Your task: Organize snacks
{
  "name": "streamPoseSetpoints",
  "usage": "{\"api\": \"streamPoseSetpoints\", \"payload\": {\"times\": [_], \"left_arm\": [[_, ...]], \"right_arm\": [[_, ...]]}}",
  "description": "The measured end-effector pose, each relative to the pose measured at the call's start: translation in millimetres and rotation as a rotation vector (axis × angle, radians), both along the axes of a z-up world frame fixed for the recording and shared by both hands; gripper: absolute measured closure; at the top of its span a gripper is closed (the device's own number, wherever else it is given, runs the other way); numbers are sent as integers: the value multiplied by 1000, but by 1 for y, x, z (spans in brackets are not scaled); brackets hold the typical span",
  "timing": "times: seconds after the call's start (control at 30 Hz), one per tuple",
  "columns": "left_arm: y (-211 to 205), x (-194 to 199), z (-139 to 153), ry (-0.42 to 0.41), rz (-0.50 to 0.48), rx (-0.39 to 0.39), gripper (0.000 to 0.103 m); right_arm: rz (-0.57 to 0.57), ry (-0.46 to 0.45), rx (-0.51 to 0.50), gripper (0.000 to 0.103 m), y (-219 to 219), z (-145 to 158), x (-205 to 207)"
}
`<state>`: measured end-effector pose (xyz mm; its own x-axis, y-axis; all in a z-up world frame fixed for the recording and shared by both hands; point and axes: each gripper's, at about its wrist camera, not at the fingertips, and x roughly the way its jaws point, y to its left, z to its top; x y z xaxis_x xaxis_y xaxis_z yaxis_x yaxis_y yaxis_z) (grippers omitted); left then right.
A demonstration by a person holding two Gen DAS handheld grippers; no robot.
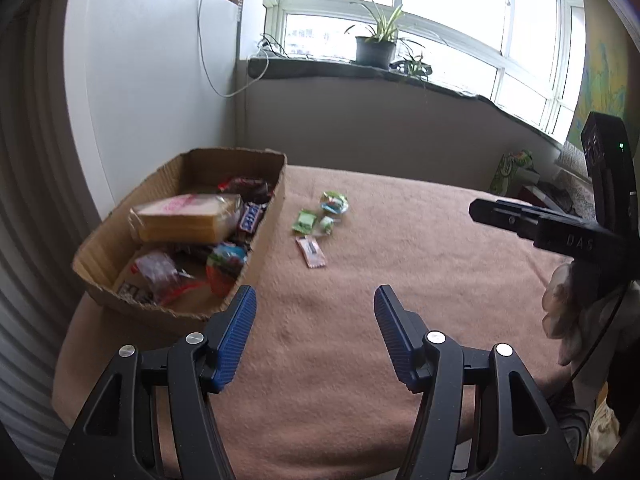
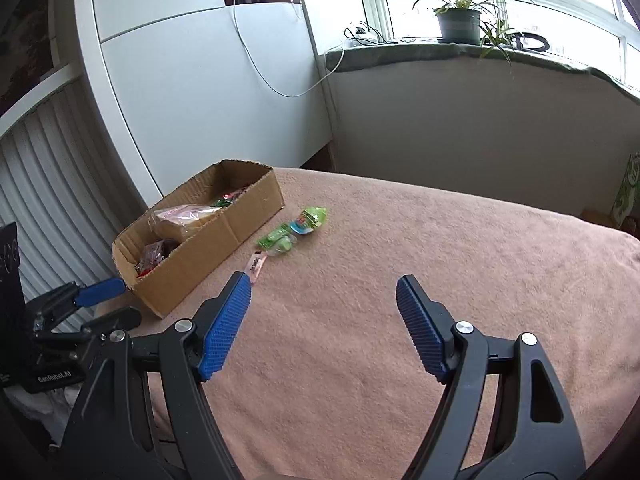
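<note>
A cardboard box (image 1: 272,216) (image 2: 224,236) at the table's left holds several snacks, among them a wrapped sandwich (image 1: 188,220) and chocolate bars (image 1: 252,216). To the right of the box lie a few loose snacks: green candies (image 1: 304,220) (image 2: 276,238), a colourful round pack (image 1: 334,202) (image 2: 310,220) and a pink wrapped bar (image 1: 311,252) (image 2: 256,266). My left gripper (image 1: 316,300) is open and empty, above the cloth near the box's front corner. My right gripper (image 2: 324,286) is open and empty, further back from the snacks.
The table is covered with a pink-brown cloth (image 1: 400,280) (image 2: 400,280). A white cabinet (image 1: 140,80) stands behind the box. A windowsill with a potted plant (image 1: 376,48) (image 2: 460,20) runs along the far wall. A cable (image 2: 272,80) hangs down there.
</note>
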<state>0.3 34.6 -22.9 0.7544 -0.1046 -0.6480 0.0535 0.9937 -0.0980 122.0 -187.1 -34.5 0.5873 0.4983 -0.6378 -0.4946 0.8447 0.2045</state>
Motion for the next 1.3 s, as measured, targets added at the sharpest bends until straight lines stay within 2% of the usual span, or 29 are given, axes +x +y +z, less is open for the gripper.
{"api": "streamPoseSetpoints", "payload": {"times": [0.2,0.33,0.37,0.4,0.43,0.47,0.5,0.57,0.7,0.77,1.03,1.17,1.3], "left_arm": [[-8,-11,-19,31,27,-13,42],[-5,-21,-25,34,52,-12,43],[-5,-23,-27,39,54,-4,44],[-3,-26,-29,41,62,-1,46],[0,-30,-31,43,73,-6,47],[4,-33,-32,47,86,-16,49],[9,-35,-34,52,98,-27,49],[20,-40,-35,60,128,-43,49],[41,-49,-35,64,182,-66,49],[49,-53,-31,58,200,-65,49],[62,-52,-28,59,231,-81,49],[57,-49,-32,76,219,-89,49],[54,-47,-34,90,206,-86,49]], "right_arm": [[26,50,-41,25,-1,-7,22],[112,121,-29,25,25,-1,56],[138,143,-31,30,36,-1,65],[154,161,-42,45,48,-2,75],[174,181,-53,54,60,-4,84],[205,210,-58,67,74,-6,93],[233,234,-67,72,88,-9,100],[268,252,-115,73,116,-19,114],[317,287,-229,83,164,-49,137],[323,276,-288,83,179,-60,144],[373,292,-345,83,202,-79,163],[470,266,-423,83,204,-85,141],[498,262,-457,86,176,-81,122]]}}
